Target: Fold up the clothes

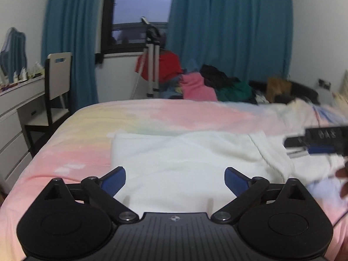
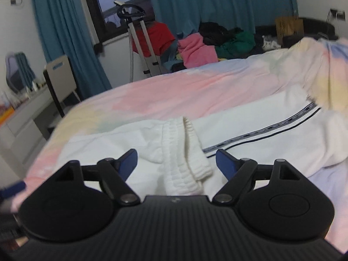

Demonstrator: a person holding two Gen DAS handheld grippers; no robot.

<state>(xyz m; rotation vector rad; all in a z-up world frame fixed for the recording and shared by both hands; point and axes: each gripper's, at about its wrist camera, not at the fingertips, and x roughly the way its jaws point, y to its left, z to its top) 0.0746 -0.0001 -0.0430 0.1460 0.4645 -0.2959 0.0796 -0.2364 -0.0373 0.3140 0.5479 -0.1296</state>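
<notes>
On the pastel bed (image 2: 174, 91), white ribbed-cuffed garment (image 2: 250, 126), black side stripes

The blurred black-and-blue right claw (image 1: 317, 144) is cut by the frame edge; small bottles on the white dresser surface (image 1: 19, 87) are unreadable.

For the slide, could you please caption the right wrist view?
Open right gripper poised over the ribbed cuff of a white garment on a pastel bedspread.

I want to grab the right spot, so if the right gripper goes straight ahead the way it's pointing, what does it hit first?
Most likely the ribbed cuff of the white garment, which lies directly between the open fingers of the right gripper. Depth is hard to judge here.
</notes>
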